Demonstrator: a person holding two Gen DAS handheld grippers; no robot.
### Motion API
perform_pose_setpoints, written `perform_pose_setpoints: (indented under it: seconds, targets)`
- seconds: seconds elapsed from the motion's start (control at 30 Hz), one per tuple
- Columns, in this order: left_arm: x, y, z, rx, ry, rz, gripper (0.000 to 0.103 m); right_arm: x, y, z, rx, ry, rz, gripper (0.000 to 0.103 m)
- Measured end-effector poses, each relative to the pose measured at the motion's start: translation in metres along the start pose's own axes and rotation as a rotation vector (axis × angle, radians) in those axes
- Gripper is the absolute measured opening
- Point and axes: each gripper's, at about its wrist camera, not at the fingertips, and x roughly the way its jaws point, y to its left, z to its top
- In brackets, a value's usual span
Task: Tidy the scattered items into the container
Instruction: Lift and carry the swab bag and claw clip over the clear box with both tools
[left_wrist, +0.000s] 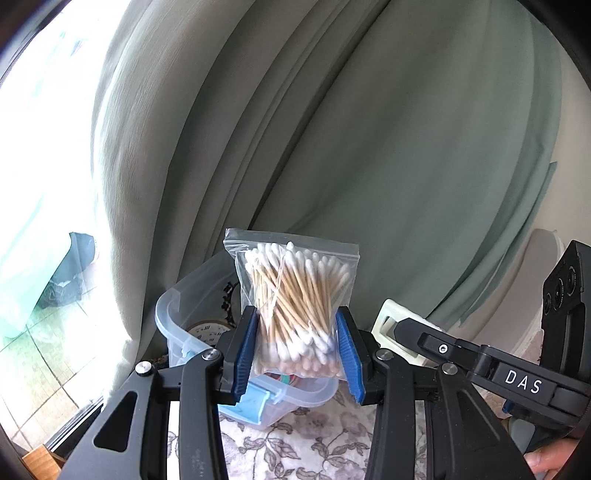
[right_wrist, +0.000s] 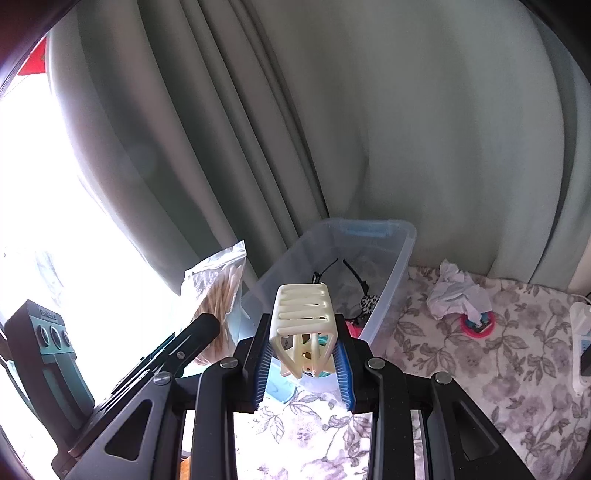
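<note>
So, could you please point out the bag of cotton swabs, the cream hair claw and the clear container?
bag of cotton swabs (left_wrist: 295, 295): left wrist view, on the swab bundle.
cream hair claw (right_wrist: 303, 304): right wrist view, on its ribbed top.
clear container (right_wrist: 402, 254): right wrist view, on its right rim.

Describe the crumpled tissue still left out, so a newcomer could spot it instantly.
Start at the clear plastic bin against the curtain; look right of it on the floral cloth. The crumpled white tissue lies there, overlapping a small pink round item. It is the only wadded white paper in view.
</note>
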Motion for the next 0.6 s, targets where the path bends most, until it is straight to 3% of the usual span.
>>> perform_pose_setpoints:
  seconds: [0.37, 0.6]
  targets:
    - [0.041, 0.02, -0.009, -0.018, 0.07, 0.027, 0.043, 0.052, -0.012, -0.013, 0.022, 0.102, 0.006, 0.033]
    - [0.057, 0.03, -0.007, -0.023, 0.066, 0.037, 0.044, 0.08, -0.021, -0.013, 0.026, 0.13, 0.02, 0.033]
